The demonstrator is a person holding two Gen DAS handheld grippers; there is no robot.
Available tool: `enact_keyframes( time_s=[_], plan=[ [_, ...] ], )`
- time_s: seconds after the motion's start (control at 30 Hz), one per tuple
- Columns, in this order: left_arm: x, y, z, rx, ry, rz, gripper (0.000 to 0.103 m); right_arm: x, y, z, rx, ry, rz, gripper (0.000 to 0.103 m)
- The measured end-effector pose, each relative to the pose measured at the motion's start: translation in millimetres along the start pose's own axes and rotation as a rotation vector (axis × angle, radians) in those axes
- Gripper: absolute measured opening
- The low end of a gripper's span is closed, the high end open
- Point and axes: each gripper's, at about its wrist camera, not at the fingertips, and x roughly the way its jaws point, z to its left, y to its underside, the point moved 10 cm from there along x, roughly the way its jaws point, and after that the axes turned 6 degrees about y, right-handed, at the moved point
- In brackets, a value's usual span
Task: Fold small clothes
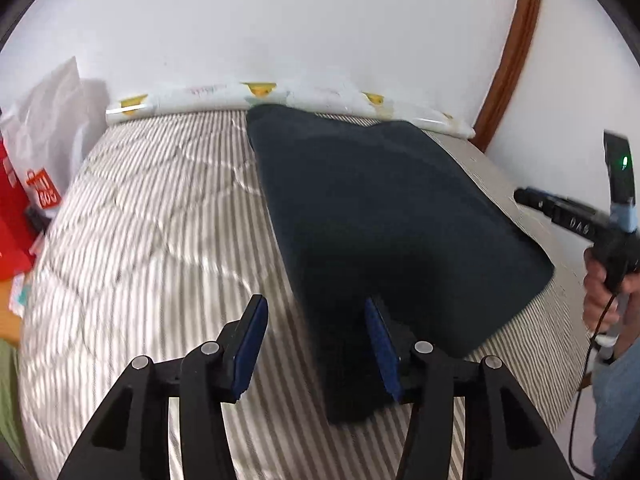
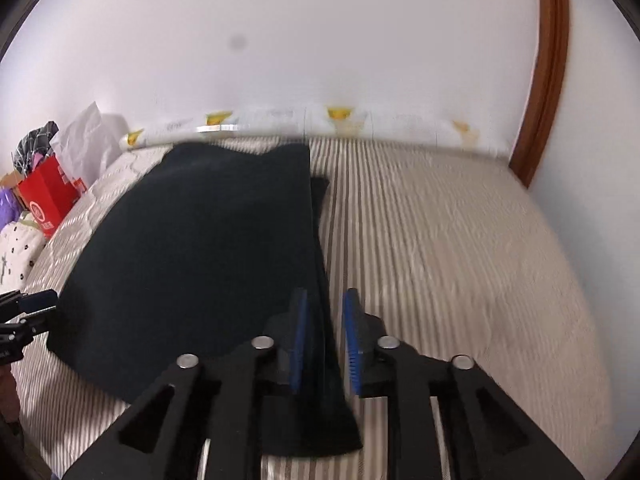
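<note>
From the left wrist, the dark garment (image 1: 384, 216) lies spread on the striped bed (image 1: 152, 208), reaching back to the rolled white pad (image 1: 280, 96) along the wall. The left gripper (image 1: 318, 344) hangs low over the garment's near left corner with its jaws spread wide and nothing between them; the right-hand pad overlaps the cloth edge, though whether it touches is unclear. At the far right the right gripper (image 1: 532, 198) shows in the person's hand (image 1: 604, 288), off the garment's right side. From the right wrist, the same garment (image 2: 192, 248) lies to the left on the bed (image 2: 460, 248), with a narrow strip, perhaps a sleeve or a turned-in edge, running down its right side. That strip passes between the jaws of the right gripper (image 2: 325, 344), which stand part-way apart and do not yet clamp it. A red bag (image 2: 48, 200) sits beyond the bed's left edge. The step in hand looks like taking hold of the near corners; next, each pair of jaws would need to close on cloth before lifting it toward the far edge.
</note>
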Motion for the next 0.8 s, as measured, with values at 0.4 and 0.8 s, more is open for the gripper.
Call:
enact_keyframes(
  time_s=[0.4, 0.8],
  plan=[
    [31, -64, 24, 0.016, 0.041, -0.008, 0.061, 113, -84, 35, 0.002, -0.081, 0.136, 0.049],
    [56, -62, 19, 0.028, 0.105, 0.027, 0.061, 143, -100, 29, 0.076, -0.236, 0.083, 0.008]
  ],
)
